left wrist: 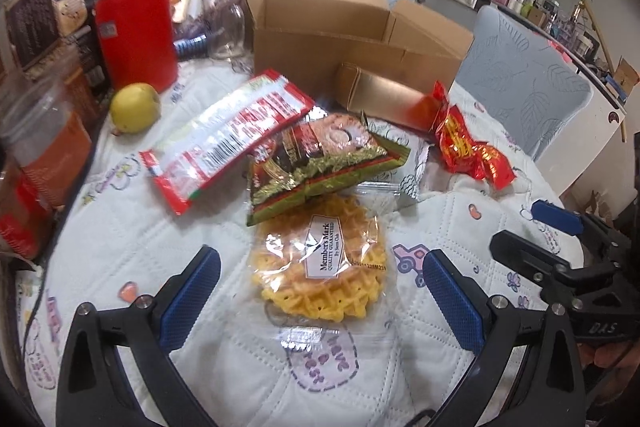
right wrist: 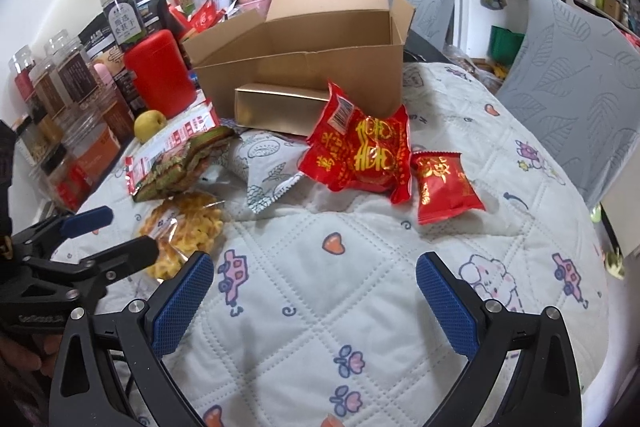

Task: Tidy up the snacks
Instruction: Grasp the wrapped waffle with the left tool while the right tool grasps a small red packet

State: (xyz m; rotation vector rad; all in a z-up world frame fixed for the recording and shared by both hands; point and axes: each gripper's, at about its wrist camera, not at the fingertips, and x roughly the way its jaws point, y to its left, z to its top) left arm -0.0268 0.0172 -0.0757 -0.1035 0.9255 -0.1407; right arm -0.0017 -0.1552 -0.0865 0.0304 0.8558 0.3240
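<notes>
A round golden lattice waffle snack in a clear plastic wrapper (left wrist: 320, 263) with a white "Member's Mark" label lies flat on the white quilted, cartoon-printed table cover (right wrist: 320, 307). Its far edge is tucked under a dark green-and-gold foil packet (left wrist: 320, 163), which in turn overlaps a long red-and-white snack bag (left wrist: 224, 143). To the right lie a crinkled red foil pack with gold characters (right wrist: 360, 155) and, just beside it, a smaller red pouch (right wrist: 444, 187); a pale leaf-printed sachet (right wrist: 268, 167) sits between the two groups. Behind them stand a gold rectangular carton (right wrist: 280, 107) and an open brown cardboard box (right wrist: 312, 55) (flaps up, interior mostly hidden from both views).

The left gripper (left wrist: 320, 291) hovers low over the waffle snack, its jaws spread wide to either side of the wrapper and touching nothing. The right gripper (right wrist: 316, 295) hangs over bare quilt nearer the red packs, jaws likewise spread and empty. Each appears at the edge of the other's view, close together.

A yellow-green fruit (left wrist: 134, 107) and a red cylindrical canister (left wrist: 136, 31) sit at the left, beside a row of clear jars (right wrist: 60, 75) whose labels are blurred in the left wrist view. The fingers holding each handle are barely visible at the frame corners.
</notes>
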